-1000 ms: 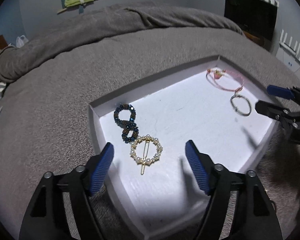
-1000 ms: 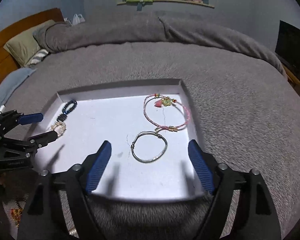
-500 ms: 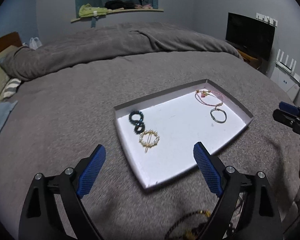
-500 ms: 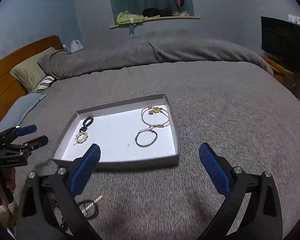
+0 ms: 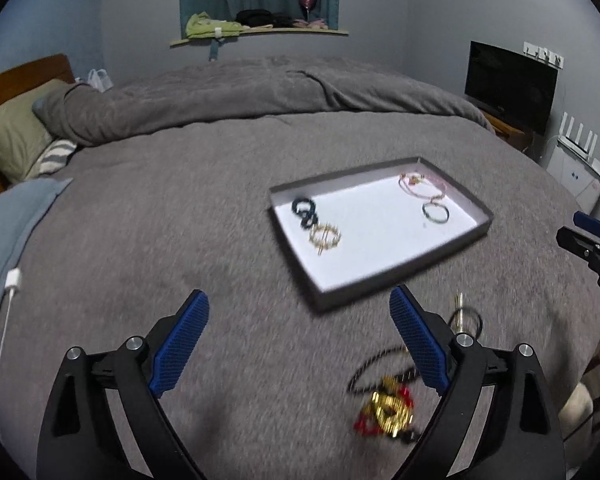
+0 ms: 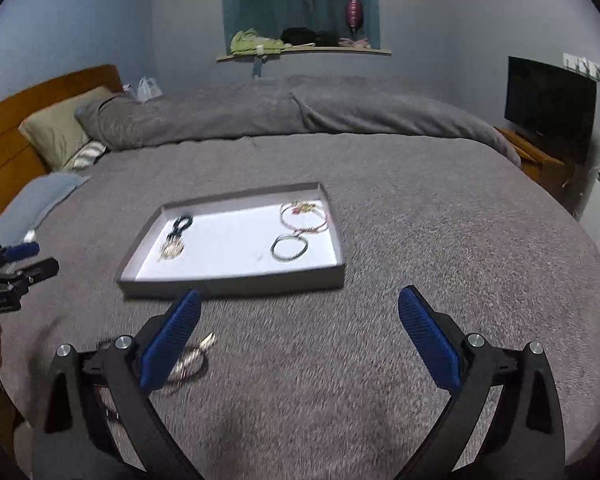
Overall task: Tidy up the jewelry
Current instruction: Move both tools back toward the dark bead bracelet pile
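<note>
A shallow grey tray (image 5: 380, 292) with a white floor lies on the bed. In it are dark blue beaded rings (image 5: 305, 211), a gold pearl hair clip (image 5: 325, 237), a pink cord bracelet (image 5: 422, 184) and a silver bangle (image 5: 435, 213). Loose on the blanket near me lie a gold and red ornament on black cord (image 5: 388, 410) and a dark ring with a gold pin (image 5: 466, 318). My left gripper (image 5: 298, 296) hangs open and empty in front of the tray. My right gripper (image 6: 300, 294) is open and empty too, short of the tray (image 6: 236, 280).
The grey blanket (image 6: 420, 208) covers the whole bed. Pillows (image 5: 12, 140) and a wooden headboard (image 6: 4, 136) are at the left. A white charger cable (image 5: 8, 292) lies at the bed's left edge. A TV (image 5: 508, 84) stands at the right.
Both grippers have drawn back and up from over the tray and spread their jaws wider. The tray now looks small and far, and loose jewelry on the blanket has come into view.
</note>
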`<action>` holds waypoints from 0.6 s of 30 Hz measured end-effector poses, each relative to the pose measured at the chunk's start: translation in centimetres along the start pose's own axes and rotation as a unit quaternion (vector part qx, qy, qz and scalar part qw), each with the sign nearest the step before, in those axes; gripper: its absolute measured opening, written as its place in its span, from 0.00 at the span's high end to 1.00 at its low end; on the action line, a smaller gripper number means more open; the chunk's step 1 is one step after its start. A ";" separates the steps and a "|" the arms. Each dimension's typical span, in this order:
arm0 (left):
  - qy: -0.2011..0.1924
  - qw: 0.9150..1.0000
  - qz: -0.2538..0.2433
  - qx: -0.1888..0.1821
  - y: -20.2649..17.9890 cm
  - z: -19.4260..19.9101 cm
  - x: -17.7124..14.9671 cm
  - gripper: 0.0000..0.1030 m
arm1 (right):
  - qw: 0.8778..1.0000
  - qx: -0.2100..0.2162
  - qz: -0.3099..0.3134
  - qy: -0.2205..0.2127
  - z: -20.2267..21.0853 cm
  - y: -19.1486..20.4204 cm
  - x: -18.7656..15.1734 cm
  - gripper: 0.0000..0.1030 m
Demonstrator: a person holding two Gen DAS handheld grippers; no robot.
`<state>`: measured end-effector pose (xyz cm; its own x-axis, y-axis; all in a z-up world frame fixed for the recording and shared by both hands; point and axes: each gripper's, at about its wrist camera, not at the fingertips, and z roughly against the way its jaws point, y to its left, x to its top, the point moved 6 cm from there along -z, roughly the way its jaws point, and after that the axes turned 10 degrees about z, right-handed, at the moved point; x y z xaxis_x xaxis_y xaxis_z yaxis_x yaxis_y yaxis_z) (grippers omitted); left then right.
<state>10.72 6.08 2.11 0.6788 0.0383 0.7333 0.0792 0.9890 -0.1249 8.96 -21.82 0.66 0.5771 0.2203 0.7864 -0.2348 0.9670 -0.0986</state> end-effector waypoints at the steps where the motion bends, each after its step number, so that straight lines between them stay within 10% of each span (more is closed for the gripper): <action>1: 0.006 1.000 -0.002 0.003 0.2 0.1 -0.7 0.11 | 1.000 0.006 0.006 0.006 0.0 0.5 -0.6 0.05; 18: 0.060 0.997 -0.032 -0.036 -2.2 -0.7 -8.8 0.13 | 0.994 0.097 0.029 0.047 -1.5 6.5 -6.6 0.05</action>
<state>5.05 3.46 -4.51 0.7532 -0.0459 0.6562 0.1739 0.9760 -0.1314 4.83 -16.80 -6.08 0.6273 0.2943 0.7210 -0.4109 0.9116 -0.0147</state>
